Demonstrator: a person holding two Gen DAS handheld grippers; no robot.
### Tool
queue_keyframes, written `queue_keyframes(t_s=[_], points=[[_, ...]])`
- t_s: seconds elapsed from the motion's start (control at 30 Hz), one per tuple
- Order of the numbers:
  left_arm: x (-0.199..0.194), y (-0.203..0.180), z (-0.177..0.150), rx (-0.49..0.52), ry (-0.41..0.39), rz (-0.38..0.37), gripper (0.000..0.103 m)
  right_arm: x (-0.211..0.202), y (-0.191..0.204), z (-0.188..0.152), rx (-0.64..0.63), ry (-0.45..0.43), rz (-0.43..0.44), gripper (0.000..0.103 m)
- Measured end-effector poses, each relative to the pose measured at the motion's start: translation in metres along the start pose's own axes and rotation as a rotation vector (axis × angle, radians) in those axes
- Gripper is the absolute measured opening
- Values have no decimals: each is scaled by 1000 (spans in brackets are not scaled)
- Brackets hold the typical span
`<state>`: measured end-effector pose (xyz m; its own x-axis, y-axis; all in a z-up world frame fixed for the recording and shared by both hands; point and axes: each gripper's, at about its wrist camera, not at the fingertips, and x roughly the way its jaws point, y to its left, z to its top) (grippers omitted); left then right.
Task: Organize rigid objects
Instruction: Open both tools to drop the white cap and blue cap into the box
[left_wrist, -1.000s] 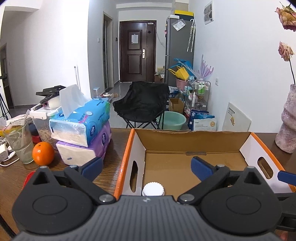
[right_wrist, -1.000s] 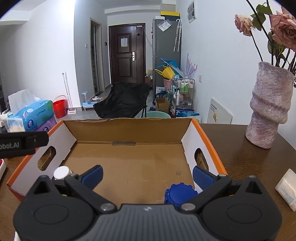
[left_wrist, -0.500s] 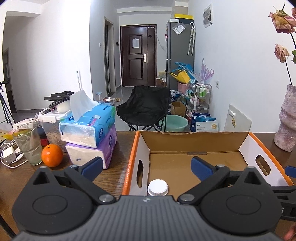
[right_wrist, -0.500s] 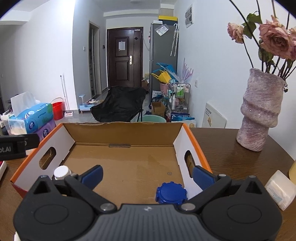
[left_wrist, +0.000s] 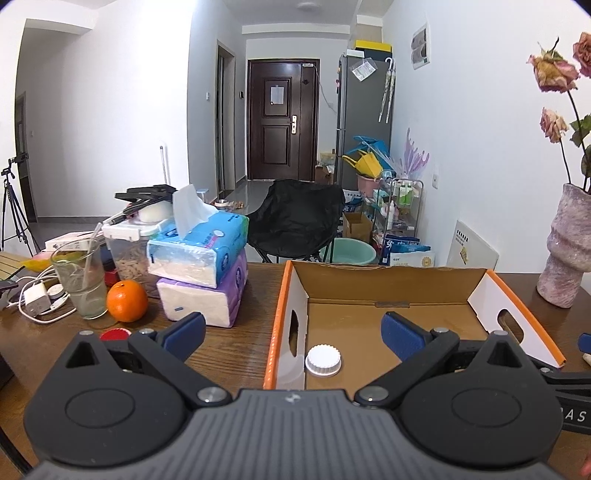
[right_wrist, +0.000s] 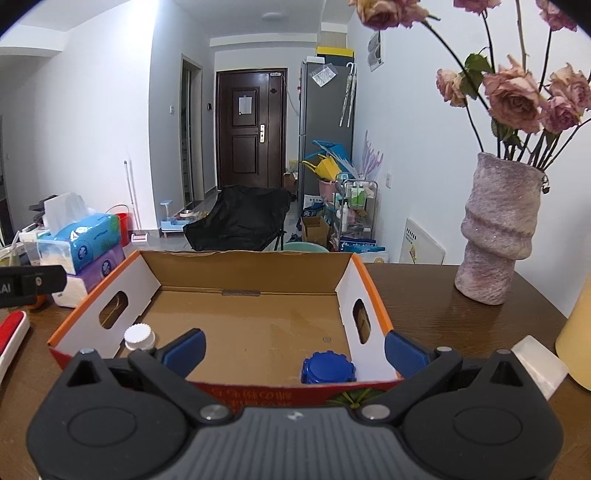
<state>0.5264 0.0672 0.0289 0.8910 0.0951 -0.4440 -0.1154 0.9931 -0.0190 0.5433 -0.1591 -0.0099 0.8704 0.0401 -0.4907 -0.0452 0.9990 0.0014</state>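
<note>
An open cardboard box (left_wrist: 391, 275) (right_wrist: 243, 266) with orange rims sits on the wooden table. Inside it stand a white-capped bottle (left_wrist: 323, 360) (right_wrist: 139, 336) by the near left wall and a blue-capped bottle (right_wrist: 328, 367) by the near right wall. My left gripper (left_wrist: 293, 332) is open over the box's left wall, nothing between its fingers. My right gripper (right_wrist: 293, 349) is open at the box's near edge, also empty. The blue-capped bottle is hidden in the left wrist view.
Stacked tissue packs (left_wrist: 201, 266), an orange (left_wrist: 127, 301), a glass with a straw (left_wrist: 79, 282), a red lid (left_wrist: 114, 334) and chargers lie left of the box. A pink vase with roses (right_wrist: 498, 236), a white packet (right_wrist: 537, 363) and a pale yellow object (right_wrist: 576, 343) stand right.
Both grippers have pulled back and risen away from the box, so more of the table and the box's near edge shows. Both bottles stay in the box.
</note>
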Motion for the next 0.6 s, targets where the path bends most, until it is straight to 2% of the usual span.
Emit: queue_keyframes(t_s=[0.6], points=[[-77, 11, -29, -10, -26, 4, 103, -80, -12, -28, -38, -63, 18, 103]])
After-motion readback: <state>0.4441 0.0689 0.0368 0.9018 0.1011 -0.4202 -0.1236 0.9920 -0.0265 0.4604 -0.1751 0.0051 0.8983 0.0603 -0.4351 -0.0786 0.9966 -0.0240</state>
